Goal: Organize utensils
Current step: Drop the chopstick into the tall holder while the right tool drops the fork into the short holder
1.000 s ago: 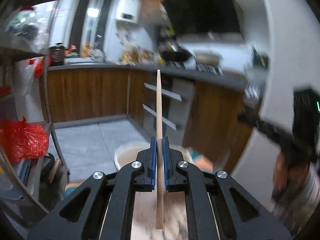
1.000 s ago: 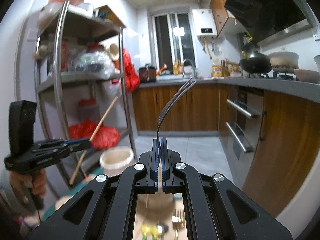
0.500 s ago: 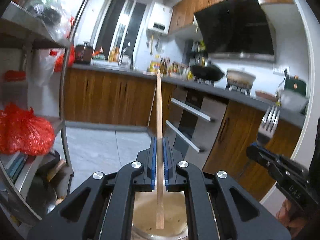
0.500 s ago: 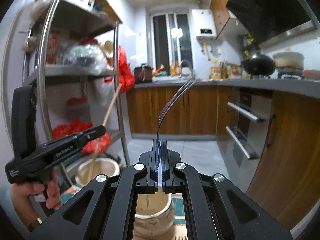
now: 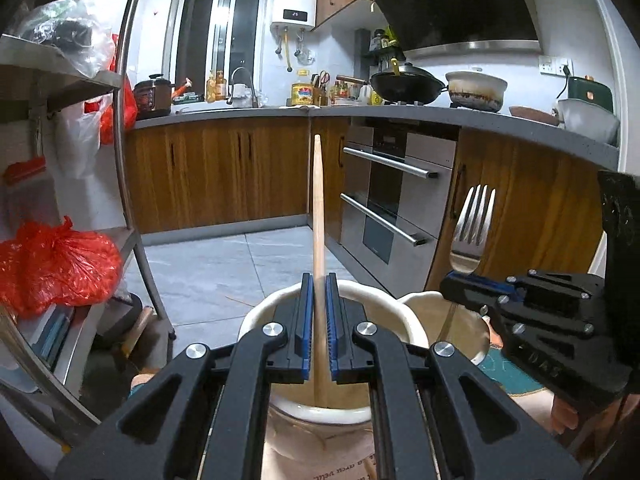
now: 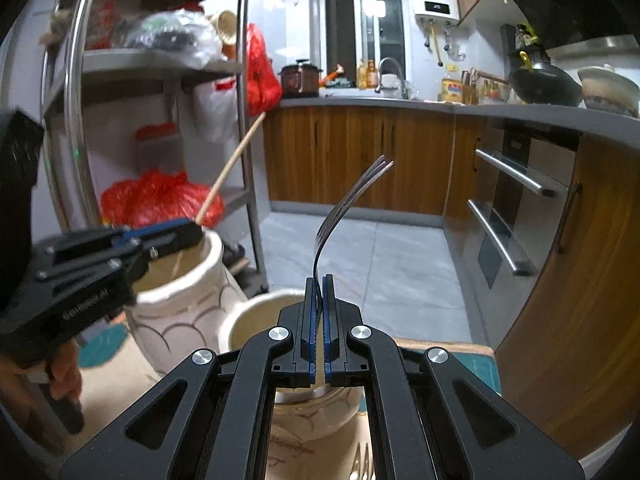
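Observation:
My left gripper [image 5: 318, 280] is shut on a wooden chopstick [image 5: 318, 208] that stands upright, its lower end down inside a cream ceramic jar [image 5: 260, 308]. In the right wrist view the same chopstick [image 6: 232, 164] slants up from the left gripper [image 6: 188, 232] over the tall patterned jar [image 6: 184, 304]. My right gripper [image 6: 318, 284] is shut on a metal fork [image 6: 344, 200], tines up, above a second, lower jar [image 6: 256, 312]. The left wrist view shows that fork [image 5: 472, 224] held over the right-hand jar [image 5: 460, 320].
A metal shelf rack [image 6: 244, 120] with red bags [image 5: 52, 268] stands at the left. Wooden cabinets and an oven [image 5: 392, 208] line the back and right. Loose utensils [image 6: 362, 460] lie on the mat below the right gripper. A hand [image 6: 60, 372] holds the left gripper.
Both grippers have come down and forward over the two jars. The chopstick's lower end now sits inside the left jar and the fork hangs over the right one.

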{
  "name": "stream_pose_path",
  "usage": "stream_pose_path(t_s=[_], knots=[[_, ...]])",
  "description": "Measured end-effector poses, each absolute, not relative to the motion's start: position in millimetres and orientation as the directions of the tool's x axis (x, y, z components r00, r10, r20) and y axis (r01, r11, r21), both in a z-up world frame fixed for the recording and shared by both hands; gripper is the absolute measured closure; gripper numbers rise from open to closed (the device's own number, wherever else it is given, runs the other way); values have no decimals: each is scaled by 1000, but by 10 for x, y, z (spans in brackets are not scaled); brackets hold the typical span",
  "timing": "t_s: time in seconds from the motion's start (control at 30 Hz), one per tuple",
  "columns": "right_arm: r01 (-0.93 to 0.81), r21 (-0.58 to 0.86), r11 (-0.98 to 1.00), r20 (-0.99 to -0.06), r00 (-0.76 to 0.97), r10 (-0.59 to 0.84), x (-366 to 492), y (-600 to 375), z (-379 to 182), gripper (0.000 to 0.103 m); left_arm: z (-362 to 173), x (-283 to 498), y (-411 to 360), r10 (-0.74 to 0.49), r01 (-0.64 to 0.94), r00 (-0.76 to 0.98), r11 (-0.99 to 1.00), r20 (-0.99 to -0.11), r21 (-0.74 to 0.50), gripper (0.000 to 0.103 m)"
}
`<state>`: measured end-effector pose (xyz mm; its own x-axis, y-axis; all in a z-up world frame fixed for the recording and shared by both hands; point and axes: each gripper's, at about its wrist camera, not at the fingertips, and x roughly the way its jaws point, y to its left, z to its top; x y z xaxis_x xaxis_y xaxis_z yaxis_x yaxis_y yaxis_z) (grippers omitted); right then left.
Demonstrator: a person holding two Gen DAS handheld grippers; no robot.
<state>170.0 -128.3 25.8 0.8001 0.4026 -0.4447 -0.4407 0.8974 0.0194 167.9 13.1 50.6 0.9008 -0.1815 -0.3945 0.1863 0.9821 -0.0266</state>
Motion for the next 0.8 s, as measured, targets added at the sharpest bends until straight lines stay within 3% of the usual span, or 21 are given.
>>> stream_pose_path(t_s=[0.13, 0.23, 0.33, 0.37, 0.4, 0.8], knots=[[-443, 8, 896, -452, 798, 398, 1714, -1276, 222, 100, 513, 1697, 169, -186, 183, 901, 982, -393, -46, 97], [-436, 17, 900, -449, 801, 397, 1733, -1305, 213, 100, 522, 1686, 172, -180, 174, 904, 983, -387, -49, 91], [-427, 27, 904, -443, 805, 394, 1749, -1338, 199, 99, 551, 1657, 166, -183, 176, 908, 983, -376, -53, 72], [-424, 25, 905, -440, 809, 390, 1749, -1342, 191, 99, 555, 1644, 157, -171, 167, 912, 985, -373, -42, 59], [-419, 17, 908, -438, 813, 383, 1757, -1342, 183, 99, 562, 1626, 153, -160, 160, 917, 987, -365, -32, 53], [-355, -49, 934, -420, 855, 303, 1769, -1353, 127, 97, 608, 1599, 311, -145, 123, 921, 989, -361, -82, 45]])
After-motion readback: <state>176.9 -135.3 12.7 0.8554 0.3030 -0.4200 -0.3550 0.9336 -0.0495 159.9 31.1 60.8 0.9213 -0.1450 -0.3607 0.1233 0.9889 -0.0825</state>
